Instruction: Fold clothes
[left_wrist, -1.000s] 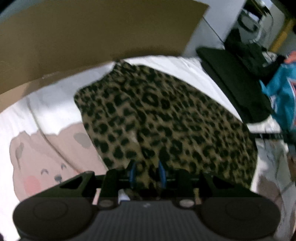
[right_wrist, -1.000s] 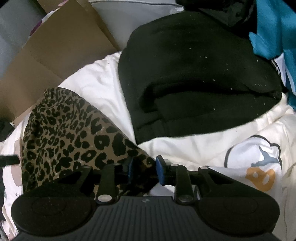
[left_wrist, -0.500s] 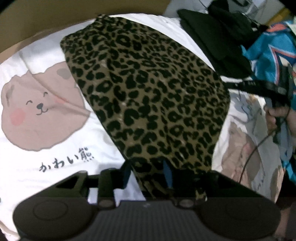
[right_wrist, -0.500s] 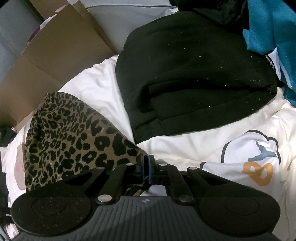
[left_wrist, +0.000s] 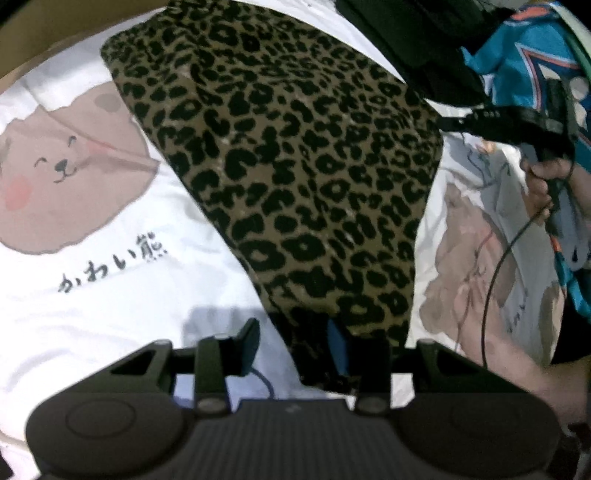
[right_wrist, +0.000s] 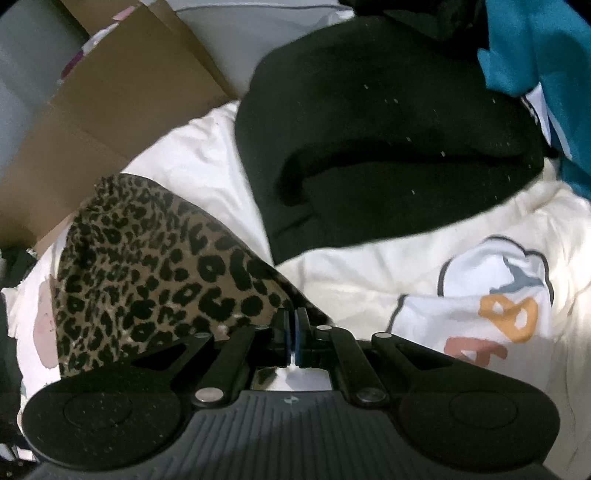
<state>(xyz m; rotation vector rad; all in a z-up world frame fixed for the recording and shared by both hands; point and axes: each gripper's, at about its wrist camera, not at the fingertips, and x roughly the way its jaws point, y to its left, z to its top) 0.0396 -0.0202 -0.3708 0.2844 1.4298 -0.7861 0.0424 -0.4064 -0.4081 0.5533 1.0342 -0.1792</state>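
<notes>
We have the leopard-print garment (left_wrist: 295, 177) flat on the bed — our right gripper (right_wrist: 292, 332) pinches its corner, our left gripper (left_wrist: 291, 343) stands open around its edge. If the left closes on too little cloth, that side may slip — the fold skews.

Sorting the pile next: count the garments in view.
3: leopard piece spread on the bedding, black one folded beyond it, teal one at the far right. More may lie hidden behind the black one.
</notes>
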